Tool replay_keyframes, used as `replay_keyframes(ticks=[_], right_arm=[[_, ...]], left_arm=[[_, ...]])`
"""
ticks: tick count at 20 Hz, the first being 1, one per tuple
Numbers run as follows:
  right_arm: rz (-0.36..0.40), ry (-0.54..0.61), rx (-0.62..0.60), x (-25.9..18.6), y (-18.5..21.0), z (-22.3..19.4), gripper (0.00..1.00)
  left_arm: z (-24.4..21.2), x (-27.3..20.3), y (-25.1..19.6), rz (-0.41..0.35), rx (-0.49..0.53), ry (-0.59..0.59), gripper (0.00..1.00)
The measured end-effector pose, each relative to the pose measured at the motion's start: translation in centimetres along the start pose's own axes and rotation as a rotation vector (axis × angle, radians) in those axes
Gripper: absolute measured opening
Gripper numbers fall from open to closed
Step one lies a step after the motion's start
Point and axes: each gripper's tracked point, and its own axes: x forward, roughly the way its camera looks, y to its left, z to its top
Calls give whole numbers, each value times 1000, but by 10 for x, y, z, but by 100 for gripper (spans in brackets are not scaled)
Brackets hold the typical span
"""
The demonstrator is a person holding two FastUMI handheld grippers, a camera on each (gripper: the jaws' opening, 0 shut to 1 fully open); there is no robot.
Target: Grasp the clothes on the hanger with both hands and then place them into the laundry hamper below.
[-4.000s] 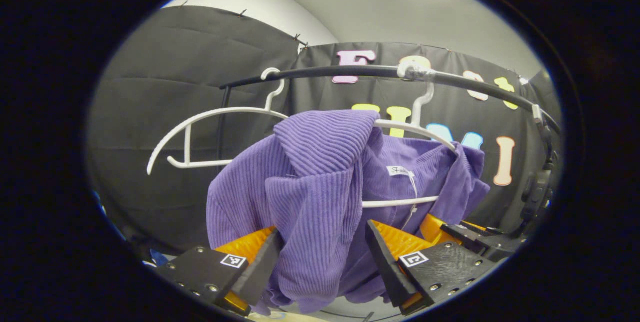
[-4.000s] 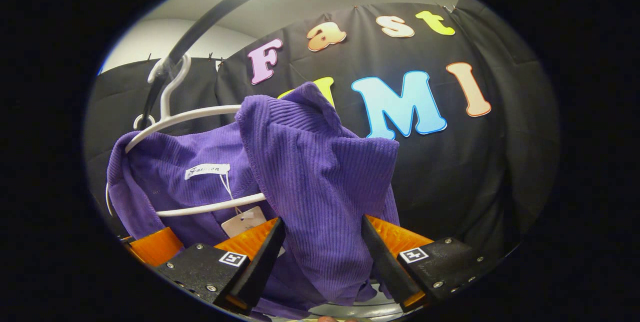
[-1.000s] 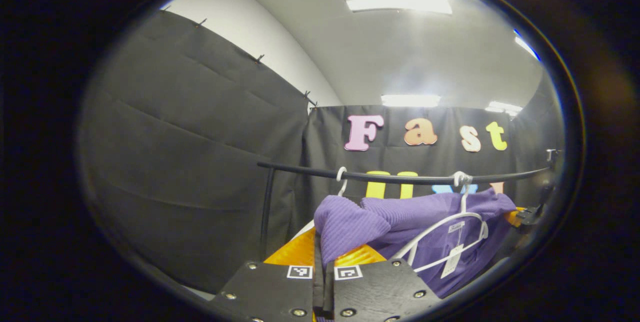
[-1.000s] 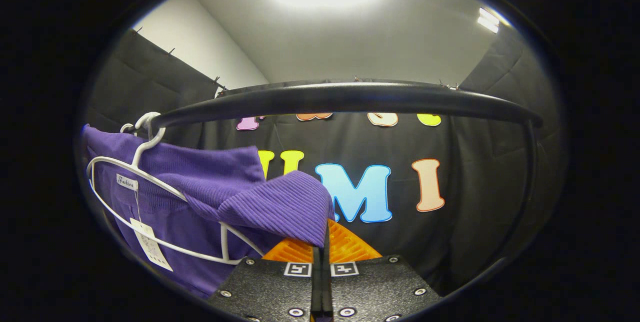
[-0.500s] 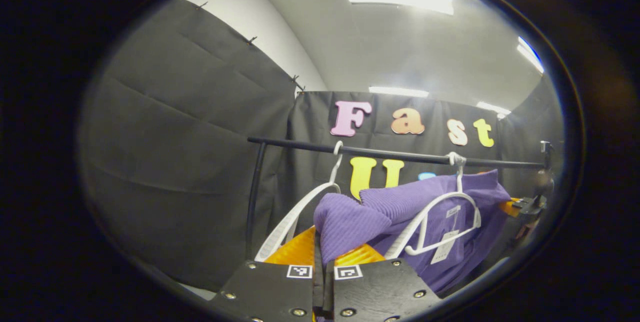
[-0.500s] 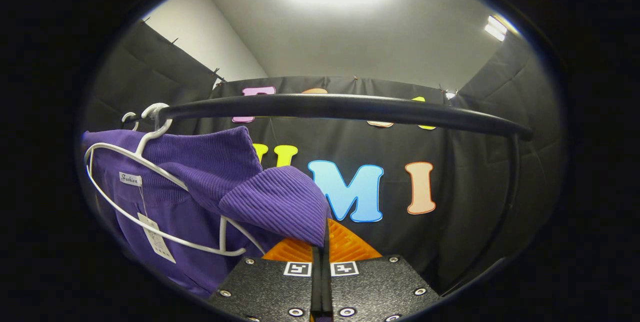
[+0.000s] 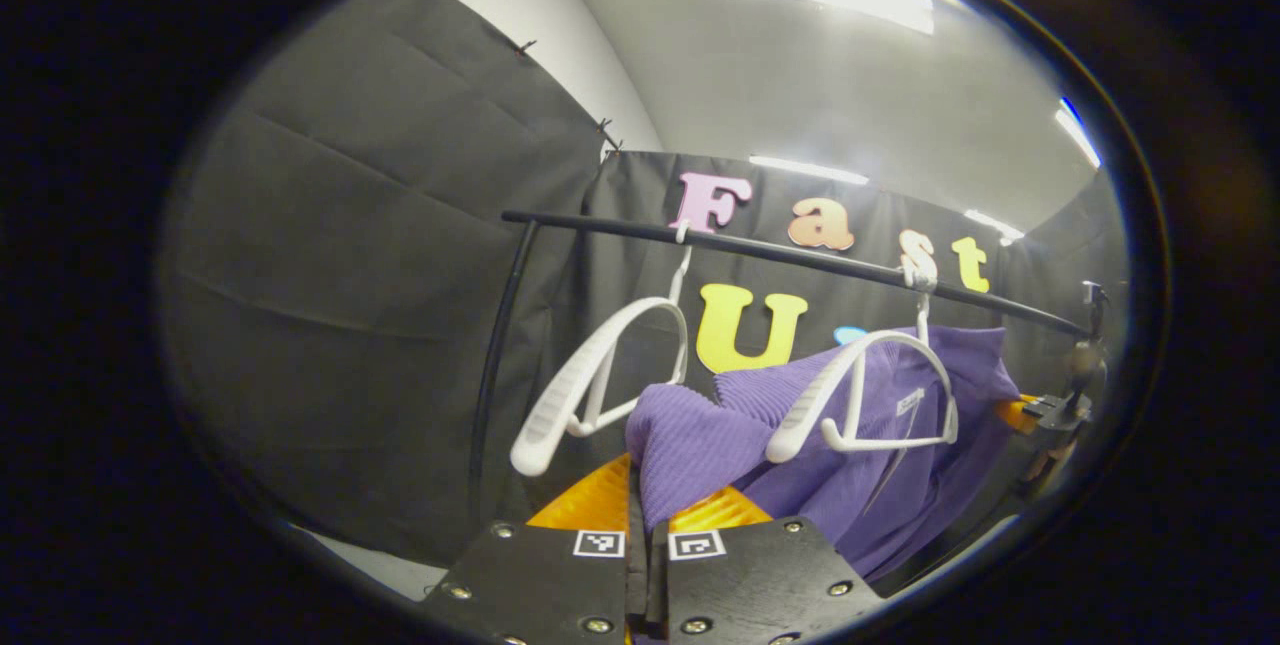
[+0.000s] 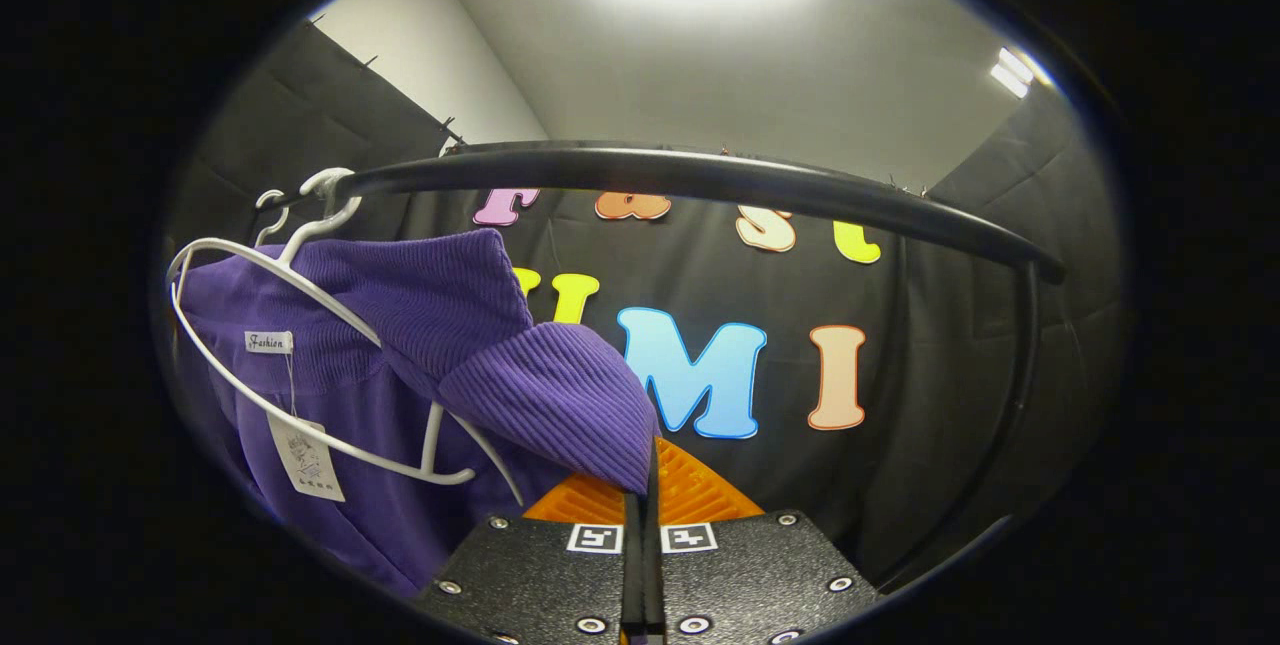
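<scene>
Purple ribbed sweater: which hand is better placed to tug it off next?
Left, probably. The left gripper and right gripper are both shut on the purple ribbed sweater, but near the left one the white plastic hanger pokes out bare.

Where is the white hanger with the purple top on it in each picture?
Left gripper view: the white hanger hangs right of middle, with the purple top pulled partly off it.
Right gripper view: the same hanger is at the left edge, with a tag dangling beside it.
Shared landmark: the black rail that its hook hangs from.
</scene>
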Motion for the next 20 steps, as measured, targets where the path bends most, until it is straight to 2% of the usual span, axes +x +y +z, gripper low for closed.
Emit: replay_keyframes(ticks=[9,12,16,18,20], right_arm=[[-14,39,2,8,-23,-24,0],[-22,68,41,10,-35,-36,0],[-97,127,62,10,-68,-54,0],[-97,157,118,1,-68,-62,0],[-80,146,112,-6,-67,-62,0]], left_arm=[[-27,-8,-36,-21,-49,38,1],[-32,-2,-51,-30,-38,52,1],[-42,12,-92,-57,-9,77,1],[-49,18,-107,-60,32,87,1],[-54,25,-118,-67,45,96,1]])
